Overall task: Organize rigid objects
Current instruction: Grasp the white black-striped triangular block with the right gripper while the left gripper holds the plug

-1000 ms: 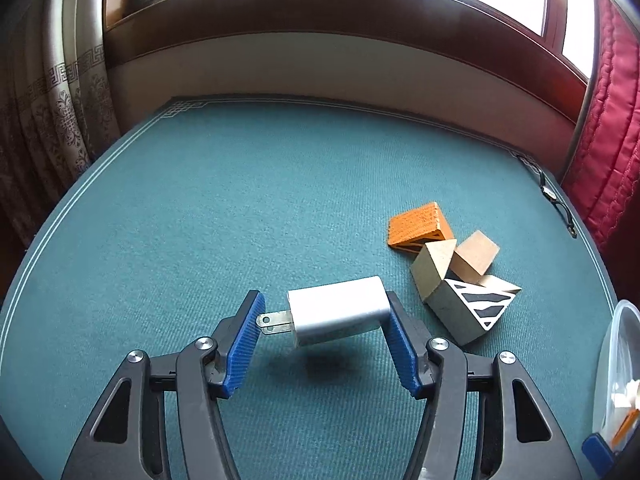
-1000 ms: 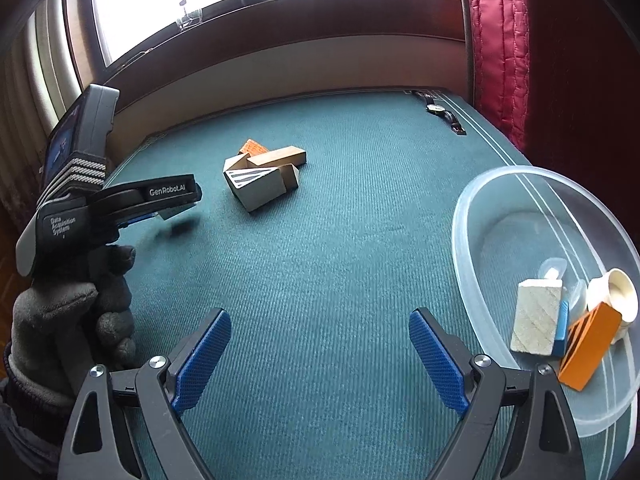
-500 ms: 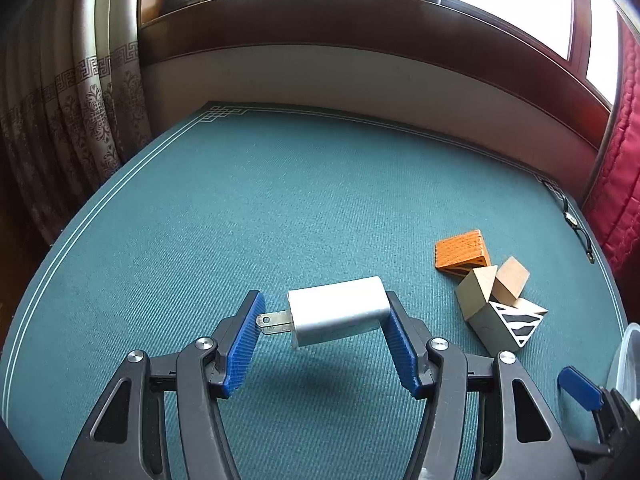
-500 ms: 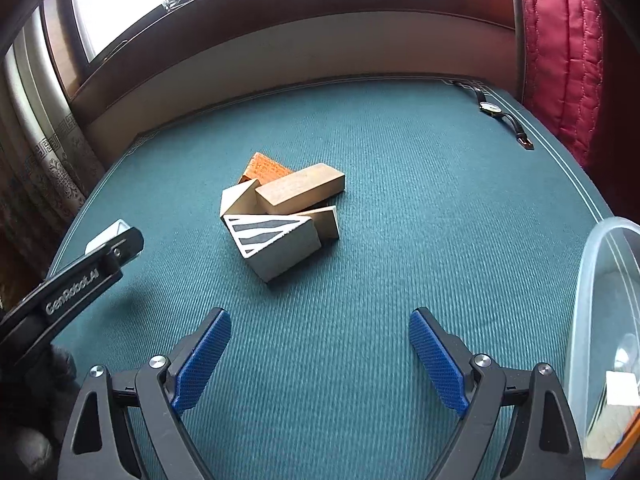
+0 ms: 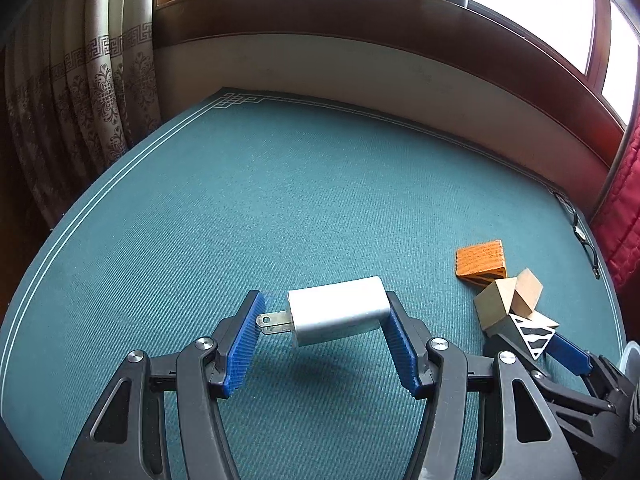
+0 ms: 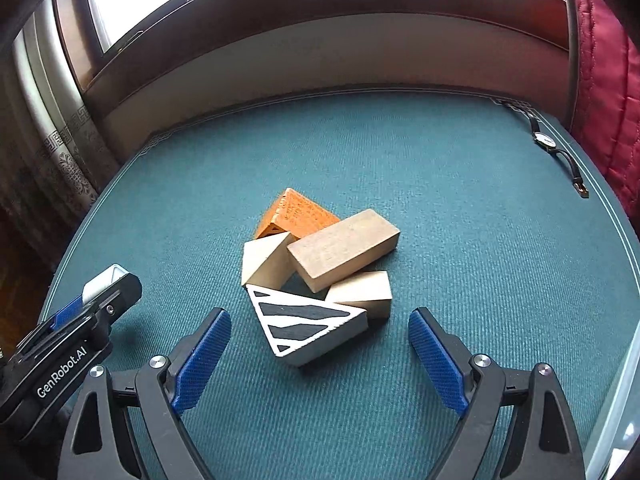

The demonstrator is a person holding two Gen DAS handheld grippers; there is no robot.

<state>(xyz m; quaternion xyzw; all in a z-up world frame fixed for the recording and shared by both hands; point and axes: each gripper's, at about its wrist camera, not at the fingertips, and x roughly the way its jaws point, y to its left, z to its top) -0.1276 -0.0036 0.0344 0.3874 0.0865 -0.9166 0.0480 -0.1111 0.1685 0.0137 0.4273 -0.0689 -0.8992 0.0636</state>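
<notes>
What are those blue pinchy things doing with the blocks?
A person is tidying up with two tools. The left tool holds a white charger plug above the green table. The right tool is open, just in front of a pile of blocks, nearest the zebra-striped wedge. None of those blocks is picked up yet.

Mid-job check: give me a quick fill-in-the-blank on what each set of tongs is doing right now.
1. The left tongs grip a white ____.
2. The right tongs are open and hold ____.
3. The zebra-striped block nearest the right tongs is shaped like a ____.
4. The long plain wooden block rests on top of the ____.

Missing: charger; nothing; triangle; pile
</notes>
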